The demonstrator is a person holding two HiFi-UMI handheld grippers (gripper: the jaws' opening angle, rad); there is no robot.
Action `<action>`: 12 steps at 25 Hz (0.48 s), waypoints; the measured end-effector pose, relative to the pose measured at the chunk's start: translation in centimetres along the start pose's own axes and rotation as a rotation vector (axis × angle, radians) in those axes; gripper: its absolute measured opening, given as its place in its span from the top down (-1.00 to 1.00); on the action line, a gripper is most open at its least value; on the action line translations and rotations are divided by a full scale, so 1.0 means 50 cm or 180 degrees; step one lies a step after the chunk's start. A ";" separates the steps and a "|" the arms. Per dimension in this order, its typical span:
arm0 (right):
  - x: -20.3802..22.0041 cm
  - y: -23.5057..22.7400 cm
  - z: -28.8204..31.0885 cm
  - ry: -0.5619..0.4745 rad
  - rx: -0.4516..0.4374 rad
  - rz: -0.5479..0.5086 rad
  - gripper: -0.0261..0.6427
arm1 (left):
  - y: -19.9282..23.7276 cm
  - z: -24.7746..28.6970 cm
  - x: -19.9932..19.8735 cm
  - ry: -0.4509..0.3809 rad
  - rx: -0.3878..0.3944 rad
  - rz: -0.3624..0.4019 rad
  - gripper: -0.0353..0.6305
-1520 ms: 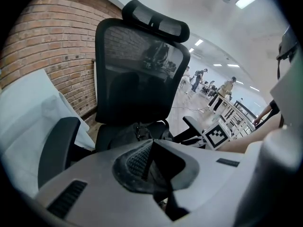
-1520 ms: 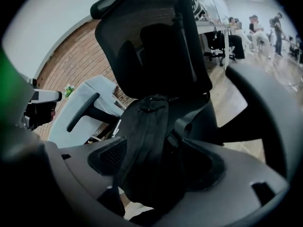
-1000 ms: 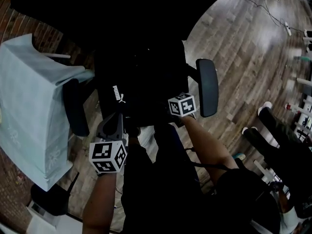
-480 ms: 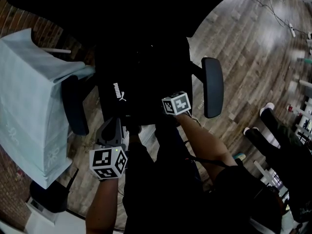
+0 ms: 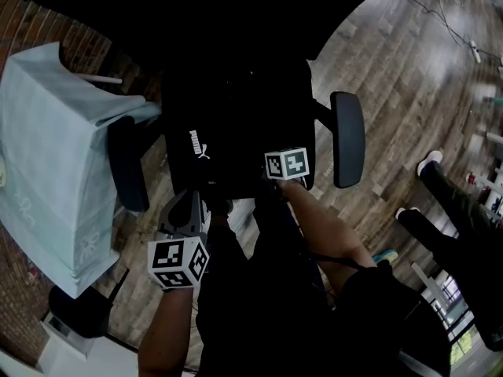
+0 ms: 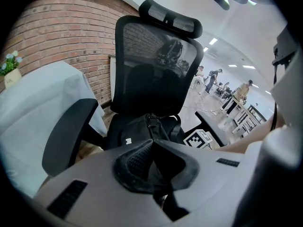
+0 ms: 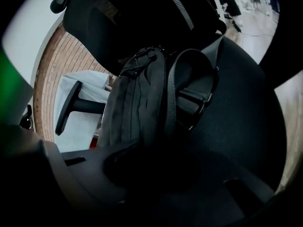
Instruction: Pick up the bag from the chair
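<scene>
A black backpack (image 5: 224,136) with a white logo lies on the seat of a black office chair (image 5: 348,140). In the right gripper view the backpack (image 7: 137,98) and its shoulder strap (image 7: 173,93) fill the middle. Its lower edge runs down between the jaws of my right gripper (image 7: 156,167). Those jaws have just been closing, and they grip the bag's fabric. In the head view that gripper's marker cube (image 5: 287,163) sits at the bag's near right corner. My left gripper (image 6: 152,143) is shut and holds nothing. It hovers in front of the seat's near left edge, short of the bag (image 6: 139,129).
A table under a pale cloth (image 5: 47,155) stands close to the chair's left armrest (image 5: 128,163), with a brick wall behind. A small potted plant (image 6: 10,70) sits on the cloth. Another person's legs (image 5: 452,206) are on the wooden floor at right. Cables (image 5: 440,10) lie at top right.
The right gripper's marker cube has shifted a little left, closer to the bag's near edge. The left gripper has stayed nearly where it was in front of the seat.
</scene>
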State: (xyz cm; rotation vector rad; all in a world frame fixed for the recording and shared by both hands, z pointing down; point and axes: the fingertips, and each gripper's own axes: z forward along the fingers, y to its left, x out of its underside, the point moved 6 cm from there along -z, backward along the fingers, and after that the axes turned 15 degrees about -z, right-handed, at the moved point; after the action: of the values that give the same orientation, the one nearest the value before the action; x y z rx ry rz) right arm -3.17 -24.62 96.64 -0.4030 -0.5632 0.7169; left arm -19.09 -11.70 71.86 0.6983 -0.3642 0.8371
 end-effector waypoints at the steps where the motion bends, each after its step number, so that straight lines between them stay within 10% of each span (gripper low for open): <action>1: -0.005 0.005 -0.004 0.0002 0.0034 -0.0003 0.67 | -0.001 -0.002 -0.004 -0.0004 0.0025 0.0015 0.88; 12: -0.077 0.135 -0.075 -0.0278 -0.0096 -0.0336 0.71 | -0.014 -0.043 -0.061 -0.0120 0.0211 0.0093 0.88</action>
State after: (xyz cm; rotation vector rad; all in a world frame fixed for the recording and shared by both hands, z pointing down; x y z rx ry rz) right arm -6.64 -23.25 88.86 -0.3685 -0.6735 0.6274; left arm -20.42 -12.21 68.33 0.7728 -0.3827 0.8676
